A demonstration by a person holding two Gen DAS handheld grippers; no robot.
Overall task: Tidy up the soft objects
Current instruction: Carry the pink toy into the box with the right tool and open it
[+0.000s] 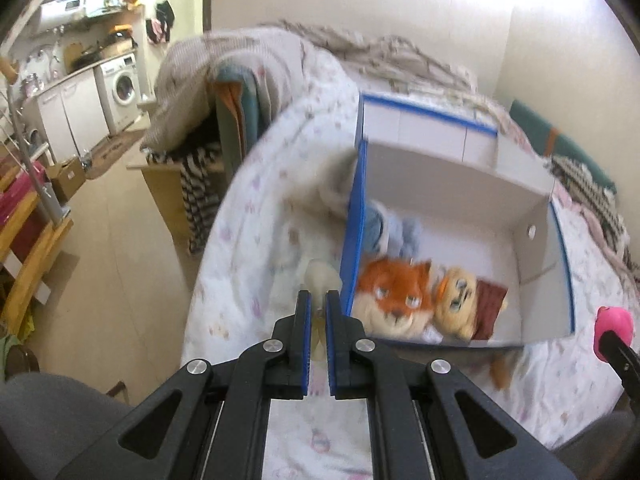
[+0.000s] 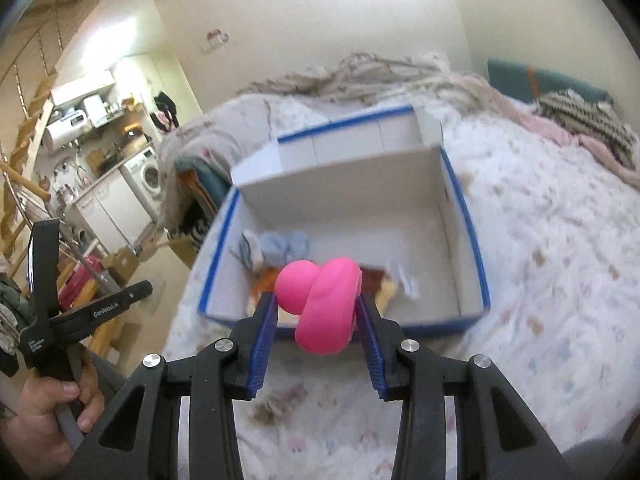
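Observation:
A white cardboard box with blue edges (image 1: 536, 208) (image 2: 464, 208) sits open on the bed. Inside lie an orange fox plush (image 1: 394, 294), a yellow plush with a dark red part (image 1: 464, 300) and a pale blue plush (image 1: 394, 232) (image 2: 280, 246). My left gripper (image 1: 318, 300) is shut on a cream-white soft toy (image 1: 320, 278), held just left of the box. My right gripper (image 2: 316, 308) is shut on a pink soft toy (image 2: 324, 304) above the box's near edge; the toy also shows at the right in the left wrist view (image 1: 614, 326).
The bed has a white patterned cover (image 2: 540, 280) with rumpled blankets (image 1: 380, 52) at the back. A wooden side table with striped cloth (image 1: 196, 184) stands left of the bed. Kitchen units and a washing machine (image 1: 122, 88) are far left.

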